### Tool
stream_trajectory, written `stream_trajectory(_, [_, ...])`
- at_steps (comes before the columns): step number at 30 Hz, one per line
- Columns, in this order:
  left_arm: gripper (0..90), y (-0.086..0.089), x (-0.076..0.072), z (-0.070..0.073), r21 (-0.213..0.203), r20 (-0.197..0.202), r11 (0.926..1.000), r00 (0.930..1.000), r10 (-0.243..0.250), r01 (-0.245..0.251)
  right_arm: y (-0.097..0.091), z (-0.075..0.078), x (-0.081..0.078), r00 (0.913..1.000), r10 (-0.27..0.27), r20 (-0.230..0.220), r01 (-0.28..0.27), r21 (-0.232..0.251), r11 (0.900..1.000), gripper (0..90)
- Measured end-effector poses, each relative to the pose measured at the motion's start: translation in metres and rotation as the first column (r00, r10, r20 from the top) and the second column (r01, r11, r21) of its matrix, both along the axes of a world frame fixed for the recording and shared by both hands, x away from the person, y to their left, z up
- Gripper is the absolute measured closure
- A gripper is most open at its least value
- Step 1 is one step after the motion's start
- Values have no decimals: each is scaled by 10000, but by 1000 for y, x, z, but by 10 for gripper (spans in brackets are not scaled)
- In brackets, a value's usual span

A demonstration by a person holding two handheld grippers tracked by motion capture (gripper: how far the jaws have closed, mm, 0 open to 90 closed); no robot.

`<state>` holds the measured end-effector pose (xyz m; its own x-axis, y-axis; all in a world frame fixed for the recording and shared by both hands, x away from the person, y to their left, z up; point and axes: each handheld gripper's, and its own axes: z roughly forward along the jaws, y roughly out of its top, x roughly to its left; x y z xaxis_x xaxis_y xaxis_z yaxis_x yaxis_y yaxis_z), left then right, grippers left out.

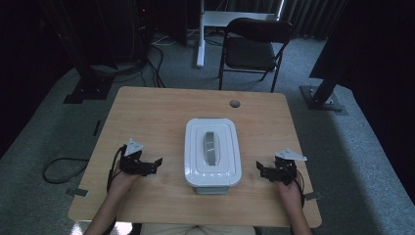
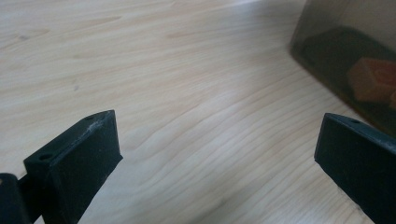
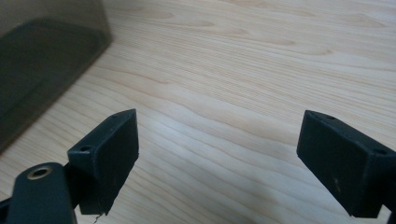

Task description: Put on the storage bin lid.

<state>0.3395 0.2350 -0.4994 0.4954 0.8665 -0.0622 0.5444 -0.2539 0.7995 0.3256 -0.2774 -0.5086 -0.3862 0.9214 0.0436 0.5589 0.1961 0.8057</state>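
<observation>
While resting on the light wooden counter (image 1: 147, 117), left hand-held gripper (image 1: 155, 163) and right hand-held gripper (image 1: 260, 169), jaws wide, flanking the lidded white rectangular plastic box (image 1: 212, 152).

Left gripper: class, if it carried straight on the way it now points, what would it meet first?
Probably the lidded container: the left gripper, jaws open, points at its near side over bare table. Depth is unclear; it may skim past.

My high view looks forward and down from above my side, whole surface (image 1: 147, 112) in frame. Both gripper views sit low, very near the wood, facing inward; each catches a wall of the box (image 1: 212, 152), shared with the high view.
</observation>
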Motion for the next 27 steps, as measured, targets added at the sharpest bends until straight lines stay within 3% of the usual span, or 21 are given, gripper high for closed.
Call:
stream_trajectory(6, [8, 15, -6, -2, 87, -27, 9993, 9993, 374, -374, -18, 0, -7, 9980, -601, 170, 599, 136, 9981, 125])
stream_trajectory(19, [8, 41, -21, -4, 180, -156, 9931, 9931, 1164, -1161, -40, -3, -20, 9893, -1457, 61, 1457, -21, 9893, 125])
stream_trajectory(25, [8, 51, -29, -5, 271, -185, 9874, 9875, 1565, -1560, -49, -8, -26, 9815, -1910, -118, 1909, -99, 9816, 125])
stream_trajectory(27, [8, 56, -34, -5, 231, -223, 9823, 9822, 1865, -1859, -54, -9, -29, 9764, -2151, -196, 2150, -47, 9766, 126])
